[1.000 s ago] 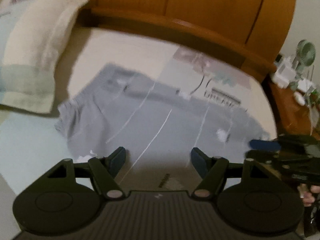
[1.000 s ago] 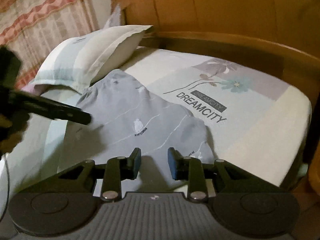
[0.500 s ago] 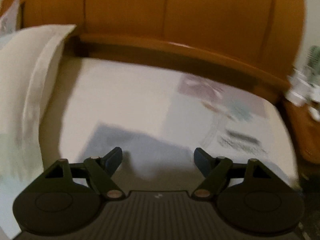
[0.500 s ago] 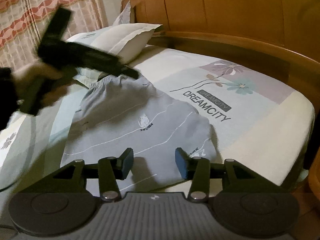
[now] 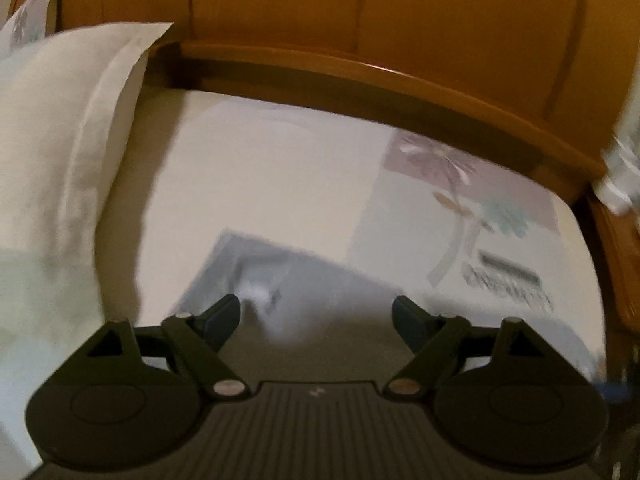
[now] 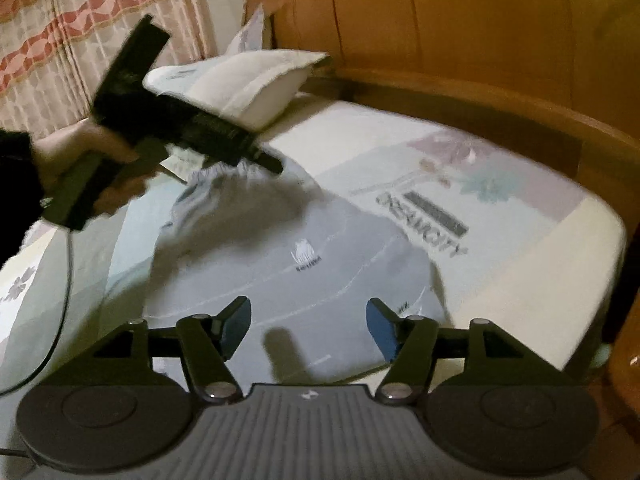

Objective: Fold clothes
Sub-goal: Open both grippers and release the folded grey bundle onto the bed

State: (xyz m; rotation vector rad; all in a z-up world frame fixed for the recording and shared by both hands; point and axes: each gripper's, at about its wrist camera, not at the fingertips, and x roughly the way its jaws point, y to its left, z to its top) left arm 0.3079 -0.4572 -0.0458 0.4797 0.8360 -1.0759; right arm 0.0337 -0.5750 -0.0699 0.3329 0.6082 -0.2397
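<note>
Left wrist view: left gripper point(image 5: 316, 316) at bottom centre, jaws spread wide, nothing between them. The garment point(image 5: 304, 280), grey, shows only as a smeared patch in the lower middle of the frame; its lower part is hidden behind the gripper body and its print is unreadable from motion blur. Pillow point(image 5: 68, 136) fills the upper left, cut off by the frame edge. Headboard point(image 5: 360, 16) runs across the top. Sheet point(image 5: 260, 184) is pale, with a flower print at centre right (lettering beneath it too blurred to read). Pale objects at the far right edge cannot be identified.

Right wrist view: right gripper point(image 6: 308, 326) at bottom centre, jaws also wide apart, empty, hovering over the near edge of the garment point(image 6: 304, 256). The garment lies spread on the sheet point(image 6: 520, 280) in the middle of the frame, with thin white lines and a small logo; its near hem is hidden behind the gripper. The left gripper point(image 6: 272, 166) enters from the upper left, held by a hand point(image 6: 80, 148) in a dark sleeve; its tip sits at the garment's gathered far edge, but blur makes it impossible to tell whether it touches the cloth. A cable hangs down at left. Curtain point(image 6: 60, 20) at upper left, pillow point(image 6: 248, 80) behind the tool.
</note>
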